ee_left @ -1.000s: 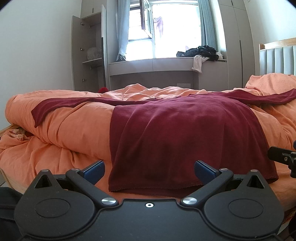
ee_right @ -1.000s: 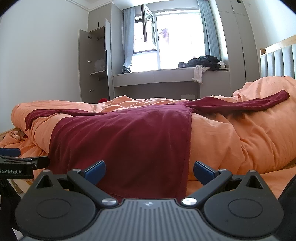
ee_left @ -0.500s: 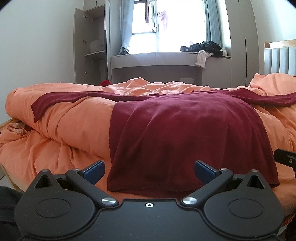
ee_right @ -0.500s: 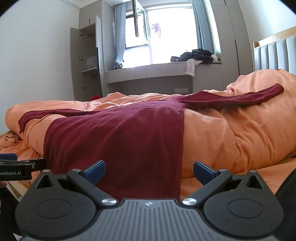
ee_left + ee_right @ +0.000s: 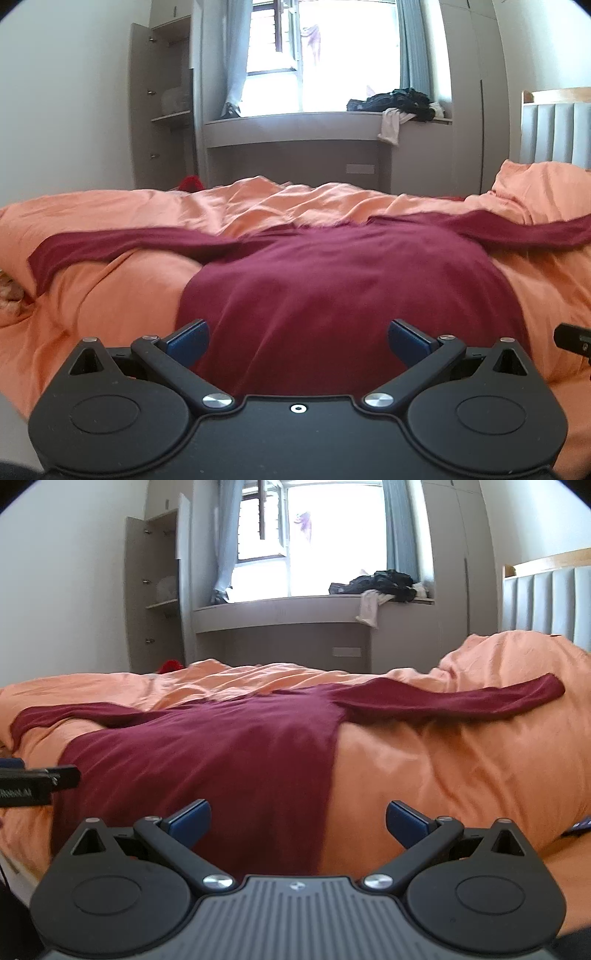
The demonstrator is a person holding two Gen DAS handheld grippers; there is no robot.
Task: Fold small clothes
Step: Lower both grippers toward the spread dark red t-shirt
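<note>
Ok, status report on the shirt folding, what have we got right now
Left gripper open, empty. Right gripper open, empty. Maroon long-sleeve shirt spread flat on orange duvet, sleeves out, unfolded. Nothing on it.

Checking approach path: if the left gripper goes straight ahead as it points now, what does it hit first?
Most likely the maroon shirt: the left gripper, jaws open and empty, points at its body, spread flat on the orange duvet. Nothing shows between, though the depth to the fabric is unclear.

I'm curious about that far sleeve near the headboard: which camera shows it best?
The right wrist view: the whole right sleeve shows, to its cuff, on the orange duvet. The left wrist view cuts it at the frame edge.
</note>
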